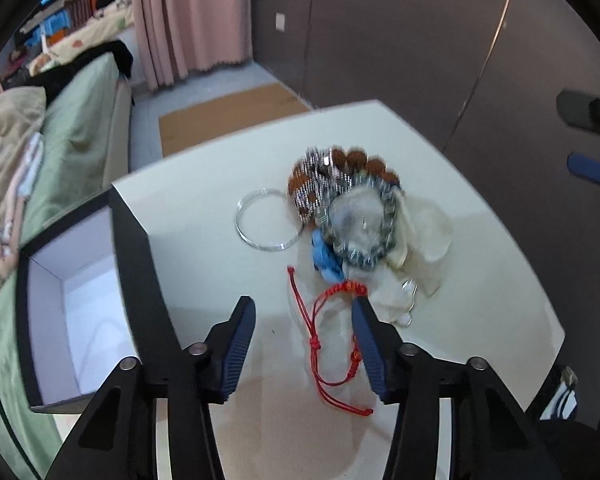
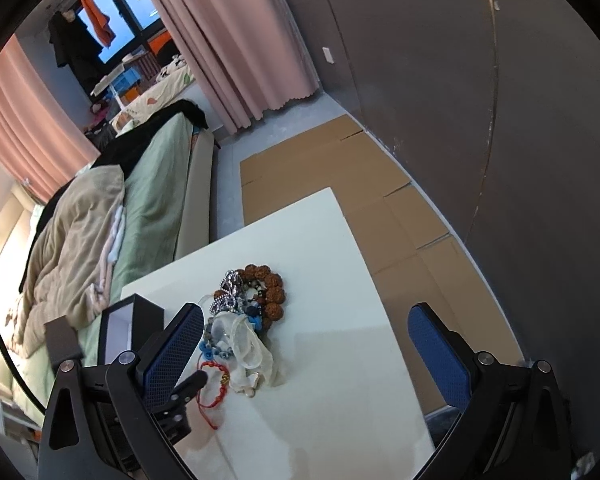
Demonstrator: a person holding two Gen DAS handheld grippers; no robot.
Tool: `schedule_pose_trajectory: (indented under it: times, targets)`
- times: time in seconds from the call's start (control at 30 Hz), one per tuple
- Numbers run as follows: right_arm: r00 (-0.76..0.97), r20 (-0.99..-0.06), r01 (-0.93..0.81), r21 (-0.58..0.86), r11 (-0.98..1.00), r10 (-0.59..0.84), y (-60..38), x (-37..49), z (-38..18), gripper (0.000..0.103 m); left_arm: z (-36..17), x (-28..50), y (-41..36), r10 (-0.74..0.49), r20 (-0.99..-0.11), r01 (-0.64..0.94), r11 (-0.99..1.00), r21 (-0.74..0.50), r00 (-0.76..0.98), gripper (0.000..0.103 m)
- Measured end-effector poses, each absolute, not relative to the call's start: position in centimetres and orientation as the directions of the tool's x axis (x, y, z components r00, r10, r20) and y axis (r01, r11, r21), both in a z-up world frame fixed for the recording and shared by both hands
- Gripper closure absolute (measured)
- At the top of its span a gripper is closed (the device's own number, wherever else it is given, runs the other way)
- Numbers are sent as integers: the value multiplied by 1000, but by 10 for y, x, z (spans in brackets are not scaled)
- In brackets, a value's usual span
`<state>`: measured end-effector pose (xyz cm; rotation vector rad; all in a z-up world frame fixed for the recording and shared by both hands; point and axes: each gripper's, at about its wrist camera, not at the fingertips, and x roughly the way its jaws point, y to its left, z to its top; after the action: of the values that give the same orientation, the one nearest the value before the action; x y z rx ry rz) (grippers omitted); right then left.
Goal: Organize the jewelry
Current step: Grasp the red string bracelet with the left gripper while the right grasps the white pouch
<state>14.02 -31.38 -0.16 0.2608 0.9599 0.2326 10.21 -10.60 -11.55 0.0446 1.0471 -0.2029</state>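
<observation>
Barely begun. White counter [image 1: 204, 200] carries nearly all the jewelry. Black box [image 1: 140, 264] at its left edge looks almost empty. Bead pile [image 1: 340, 196] unsorted, clear bangle [image 1: 265, 220] beside it. Left tongs [image 1: 303, 312] unclenched, straddling red cord bracelet [image 1: 320, 344], not pinching. Right tongs [image 2: 304, 320] wide, empty.
</observation>
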Motion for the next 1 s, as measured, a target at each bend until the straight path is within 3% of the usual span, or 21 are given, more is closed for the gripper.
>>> schedule_pose_trajectory:
  times: [0.1, 0.23, 0.27, 0.4, 0.5, 0.9, 1.0]
  targets:
    - [507, -777, -103, 376, 921, 374, -308, 147, -11, 0, -128, 107, -110, -129, -888, 201, 979, -42, 442, 65]
    - [453, -784, -120, 419, 900, 425, -297, 157, -25, 0, -127, 108, -105, -144, -891, 196, 979, -64, 430, 96]
    - [444, -785, -121, 424, 897, 431, -295, 158, -27, 2, -126, 108, -102, -147, -890, 187, 980, -72, 432, 99]
    - [405, -807, -129, 414, 901, 429, -282, 163, -37, 5, -113, 107, -93, -189, -869, 178, 977, -118, 458, 99]
    - [373, -825, -135, 404, 905, 424, -272, 165, -46, 13, -98, 104, -90, -230, -839, 186, 970, -156, 494, 100]
    - [263, -894, -122, 342, 932, 363, -248, 176, -87, 27, -66, 89, -63, -262, -778, 146, 965, -218, 571, 100]
    - [245, -902, -113, 338, 934, 356, -247, 177, -96, 42, -60, 83, -56, -263, -768, 138, 964, -226, 584, 100]
